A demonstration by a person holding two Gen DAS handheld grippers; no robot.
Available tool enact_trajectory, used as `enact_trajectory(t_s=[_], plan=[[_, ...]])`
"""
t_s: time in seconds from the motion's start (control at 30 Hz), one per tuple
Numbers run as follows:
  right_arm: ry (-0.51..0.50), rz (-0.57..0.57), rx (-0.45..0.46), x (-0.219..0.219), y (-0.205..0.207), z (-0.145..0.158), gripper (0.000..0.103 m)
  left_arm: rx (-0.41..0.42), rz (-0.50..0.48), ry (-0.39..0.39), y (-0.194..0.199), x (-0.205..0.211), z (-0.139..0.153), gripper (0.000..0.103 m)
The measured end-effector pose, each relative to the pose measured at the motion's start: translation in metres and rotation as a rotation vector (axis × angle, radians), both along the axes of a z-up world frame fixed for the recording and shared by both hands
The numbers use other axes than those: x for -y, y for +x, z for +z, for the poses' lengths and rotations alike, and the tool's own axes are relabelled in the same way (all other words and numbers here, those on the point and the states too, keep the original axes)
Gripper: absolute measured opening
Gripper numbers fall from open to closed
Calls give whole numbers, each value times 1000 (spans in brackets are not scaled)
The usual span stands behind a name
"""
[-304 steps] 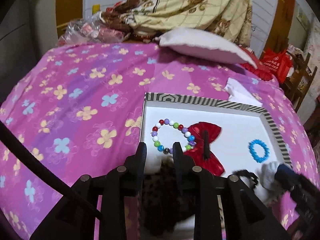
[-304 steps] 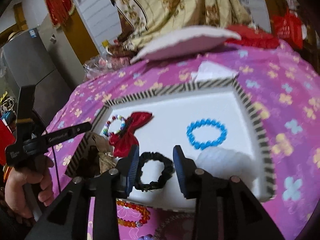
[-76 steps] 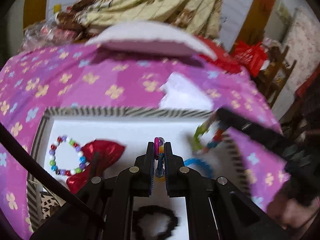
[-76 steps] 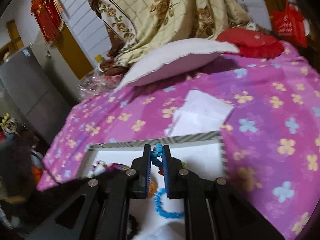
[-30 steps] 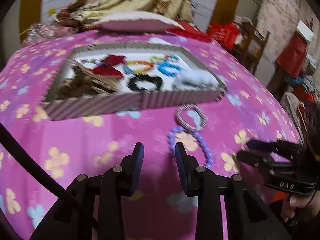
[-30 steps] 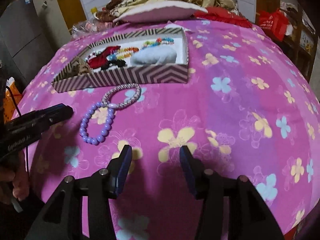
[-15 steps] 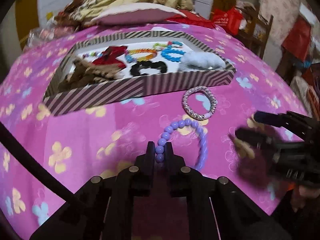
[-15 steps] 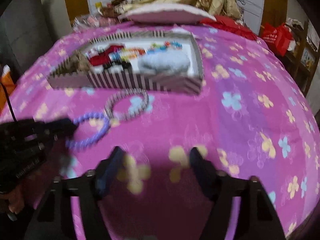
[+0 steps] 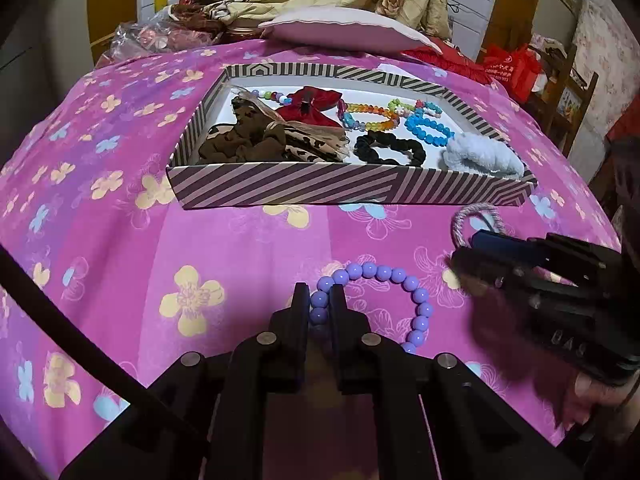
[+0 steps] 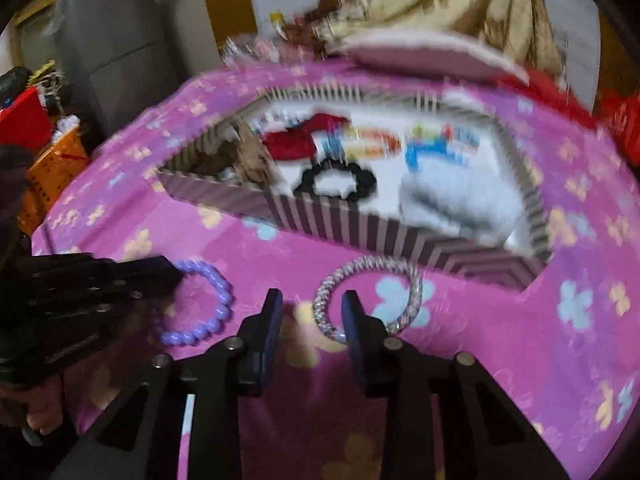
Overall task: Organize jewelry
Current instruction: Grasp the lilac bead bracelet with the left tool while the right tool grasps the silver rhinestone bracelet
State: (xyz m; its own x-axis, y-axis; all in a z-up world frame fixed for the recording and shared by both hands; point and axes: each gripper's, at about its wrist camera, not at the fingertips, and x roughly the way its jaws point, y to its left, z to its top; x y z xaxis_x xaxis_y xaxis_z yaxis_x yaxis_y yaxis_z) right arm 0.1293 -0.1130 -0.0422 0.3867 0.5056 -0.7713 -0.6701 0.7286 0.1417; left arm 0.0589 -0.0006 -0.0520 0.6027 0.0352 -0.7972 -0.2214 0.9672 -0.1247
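A purple bead bracelet (image 9: pixel 404 280) lies on the pink flowered bedspread; my left gripper (image 9: pixel 319 294) is shut on its left side. It also shows in the blurred right wrist view (image 10: pixel 216 312). A silver braided bracelet (image 10: pixel 372 268) lies just before the striped tray (image 9: pixel 320 190). My right gripper (image 10: pixel 312 300) is open, its fingers either side of the silver bracelet's near left edge. In the left wrist view the right gripper (image 9: pixel 472 248) sits over the silver bracelet (image 9: pixel 476 212). The tray holds bead bracelets, a red bow, scrunchies.
A pink pillow (image 9: pixel 344 32) and a folded blanket lie behind the tray. A red bag (image 9: pixel 508 68) and a wooden chair stand at the right of the bed. A grey cabinet (image 10: pixel 112 48) stands at the left.
My left gripper stays shut on the purple bracelet. My right gripper has moved forward and left, and now straddles the silver bracelet's edge.
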Motion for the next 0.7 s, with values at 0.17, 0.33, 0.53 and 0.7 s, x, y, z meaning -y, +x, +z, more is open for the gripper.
enact_trajectory(t_s=[0.17,0.33,0.53,0.7], plan=[[-73,-3,33,1,-9,0,16,6,-9,22,1,6,0,13],[-93,-52,18,19,-18,2,9,13,-39,78,1,18,-2,24],[-102,-65,31,26,-24,1,9,13,-40,91,0,20,-2,24],[-151,-50,76,15,-29,1,15,16,-51,101,0,24,-2,16]])
